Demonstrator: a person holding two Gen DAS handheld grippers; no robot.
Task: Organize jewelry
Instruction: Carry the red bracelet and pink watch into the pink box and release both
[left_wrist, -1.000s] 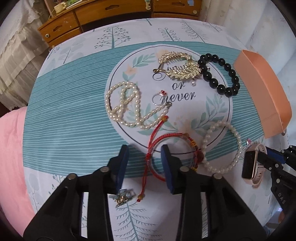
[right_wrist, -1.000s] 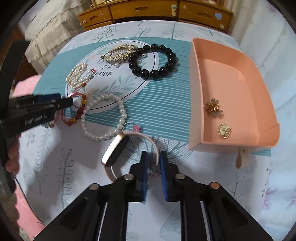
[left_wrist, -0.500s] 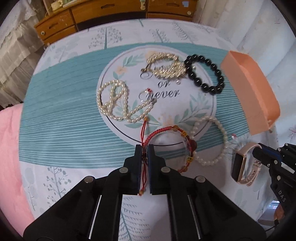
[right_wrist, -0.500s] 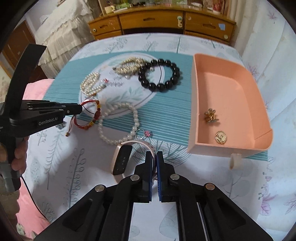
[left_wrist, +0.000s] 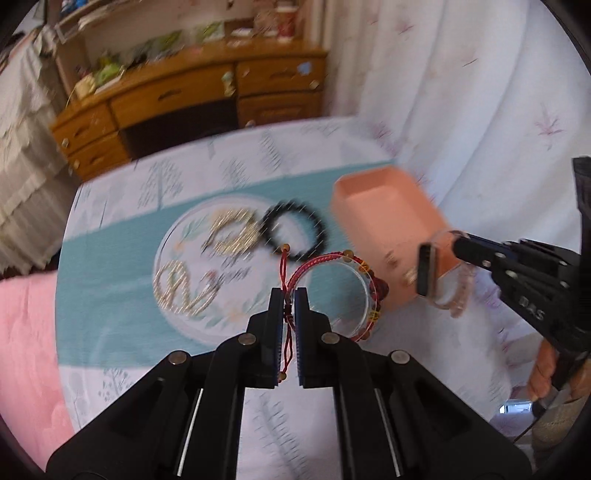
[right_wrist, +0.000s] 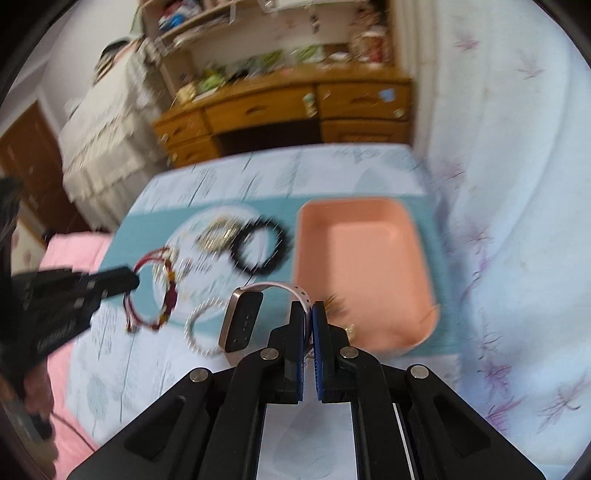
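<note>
My left gripper (left_wrist: 289, 295) is shut on the cord of a red string bracelet (left_wrist: 332, 291) and holds it in the air above the table; it also shows in the right wrist view (right_wrist: 155, 291). My right gripper (right_wrist: 309, 308) is shut on the pink strap of a rose-gold watch (right_wrist: 242, 321), lifted near the front left corner of the peach tray (right_wrist: 362, 273). In the left wrist view the watch (left_wrist: 428, 271) hangs in front of the tray (left_wrist: 384, 218). Both views are motion-blurred.
On the teal and white cloth lie a black bead bracelet (left_wrist: 295, 232), a gold leaf piece (left_wrist: 236, 232), a pearl necklace (left_wrist: 181, 284) and a pearl bracelet (right_wrist: 201, 325). A wooden dresser (left_wrist: 184, 96) stands behind the table. White bedding (right_wrist: 517, 221) rises at the right.
Both grippers have lifted off the table with their pieces: the red bracelet and the watch now hang in the air, and the watch has moved toward the tray.
</note>
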